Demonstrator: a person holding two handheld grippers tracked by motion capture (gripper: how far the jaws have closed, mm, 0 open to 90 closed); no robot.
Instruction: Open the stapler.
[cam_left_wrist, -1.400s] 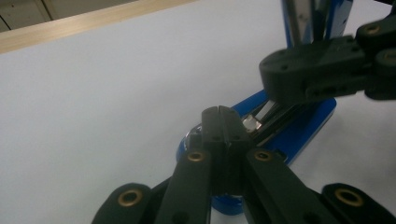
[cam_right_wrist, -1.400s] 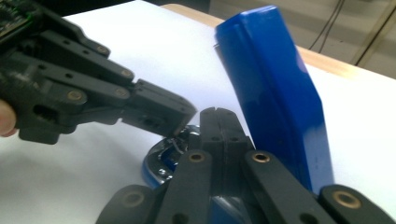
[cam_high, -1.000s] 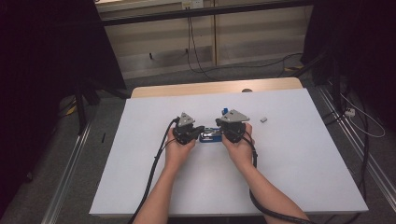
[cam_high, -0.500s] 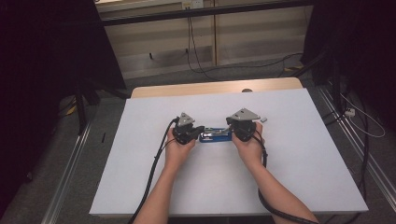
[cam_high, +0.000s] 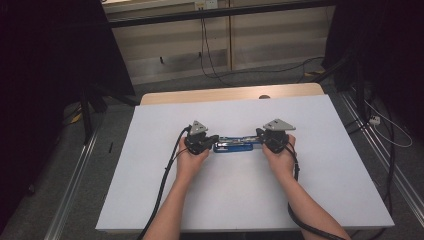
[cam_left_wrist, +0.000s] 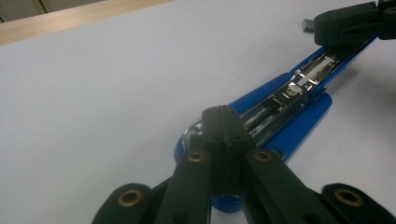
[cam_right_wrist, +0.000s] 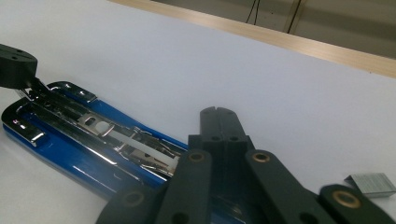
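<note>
A blue stapler (cam_high: 235, 145) lies opened flat just above the middle of the high view, stretched left to right on the white surface (cam_high: 150, 200), with a gripper at each end of it.

The left gripper (cam_high: 206, 142) sits at the stapler's left end, held in the person's left hand (cam_high: 191, 159). In the left gripper view its jaws rise from the bottom centre pressed together with no gap showing between the tips — they rest over the rounded blue end of the stapler (cam_left_wrist: 280, 116), though whether they pinch any part of it cannot be told. The stapler's chrome staple channel (cam_left_wrist: 299, 86) runs away to the upper right of that frame, where the other gripper's black jaw tip (cam_left_wrist: 348, 23) lies over its far end.

The right gripper (cam_high: 266, 137) is at the stapler's right end, in the right hand (cam_high: 281, 159). In the right gripper view its jaws also stand closed tip to tip at the lower centre, above the near end of the stapler (cam_right_wrist: 84, 135); a grip on it cannot be confirmed. The open metal channel (cam_right_wrist: 107, 130) extends to the left edge of the frame, touched there by the left gripper's black jaw (cam_right_wrist: 16, 65). A small strip of staples (cam_right_wrist: 371, 183) lies on the surface at the lower right of that frame — just beside the gripper's linkage.

A wooden edge (cam_high: 225, 94) borders the surface at its far side.
</note>
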